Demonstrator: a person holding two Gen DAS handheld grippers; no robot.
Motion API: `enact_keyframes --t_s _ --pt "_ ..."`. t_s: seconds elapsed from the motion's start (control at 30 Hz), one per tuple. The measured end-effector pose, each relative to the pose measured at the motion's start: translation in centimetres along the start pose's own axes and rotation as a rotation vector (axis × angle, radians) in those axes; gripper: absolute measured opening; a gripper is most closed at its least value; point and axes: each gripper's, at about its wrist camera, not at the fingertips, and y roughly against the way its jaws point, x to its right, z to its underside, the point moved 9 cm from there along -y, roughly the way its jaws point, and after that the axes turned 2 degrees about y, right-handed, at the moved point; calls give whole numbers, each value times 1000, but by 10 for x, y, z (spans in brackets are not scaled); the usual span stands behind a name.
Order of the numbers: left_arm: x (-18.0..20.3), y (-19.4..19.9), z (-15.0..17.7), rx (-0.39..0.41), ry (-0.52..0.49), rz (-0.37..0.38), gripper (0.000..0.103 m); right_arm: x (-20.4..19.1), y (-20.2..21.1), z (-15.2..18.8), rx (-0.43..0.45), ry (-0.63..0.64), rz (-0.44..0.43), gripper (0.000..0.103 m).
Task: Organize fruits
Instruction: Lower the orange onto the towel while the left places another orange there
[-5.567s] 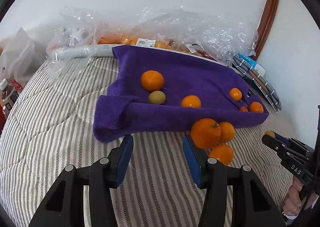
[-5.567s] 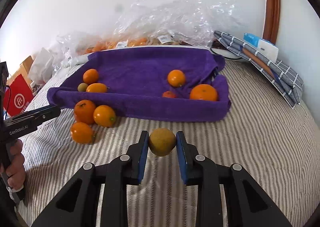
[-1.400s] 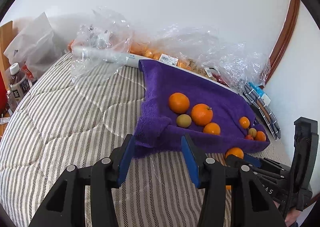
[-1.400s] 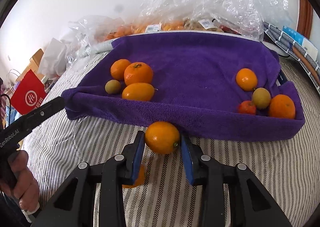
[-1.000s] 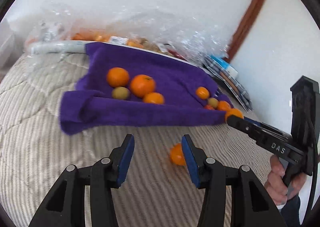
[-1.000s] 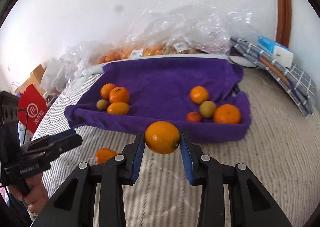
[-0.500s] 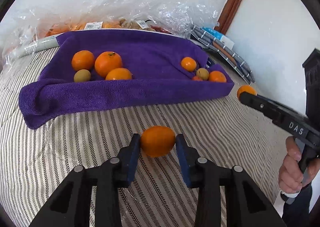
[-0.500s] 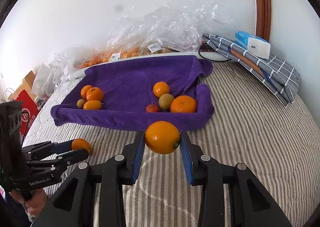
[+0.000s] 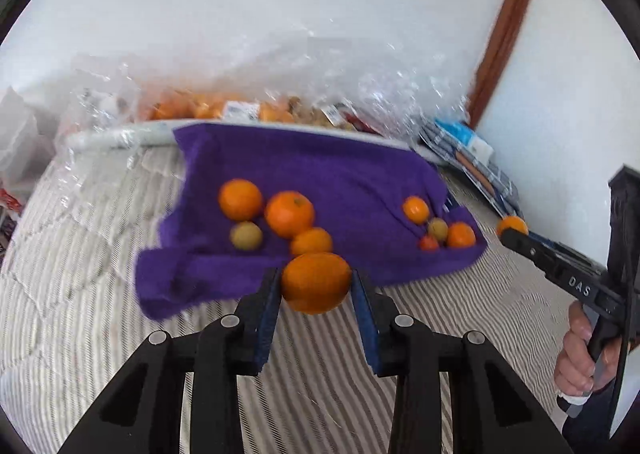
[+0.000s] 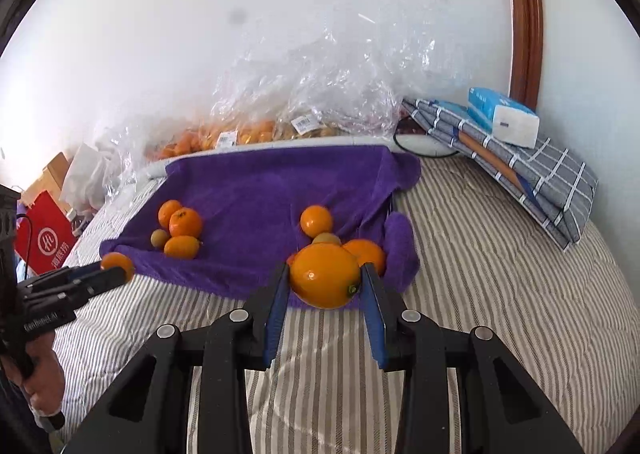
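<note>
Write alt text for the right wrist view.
The right tongs grip an orange above a striped bedcover, just before a purple towel holding two small clusters of fruit. The left tongs hold another orange.

Bagged fruit (image 9: 208, 110) blurred; small red fruit (image 10: 291, 257) mostly hidden.

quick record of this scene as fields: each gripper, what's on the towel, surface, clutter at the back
left gripper: shut on an orange
right gripper: shut on another orange
towel: purple, holds two fruit groups
left group: three orange fruits, one greenish
right group: two orange, one greenish, one small red
surface: striped bedding
back: plastic bags of fruit by the wall
</note>
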Motion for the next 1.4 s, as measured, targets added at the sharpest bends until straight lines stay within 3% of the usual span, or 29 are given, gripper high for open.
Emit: enact_keyframes --t_s 0.23,0.43,0.77,1.13,1.4 --pt "-14 -1 -40 48 45 -20 34 5 -5 -31 39 3 12 36" --pt "0 -33 -56 46 72 8 34 9 -30 -45 35 10 28 36" --pt "16 -92 -44 -28 120 46 34 14 -80 -37 -17 40 27 36" --pt "26 -93 -40 -34 96 115 34 22 -96 -27 -53 7 6 36" --pt "27 -100 -35 -61 91 106 34 22 -103 -22 -83 15 9 36"
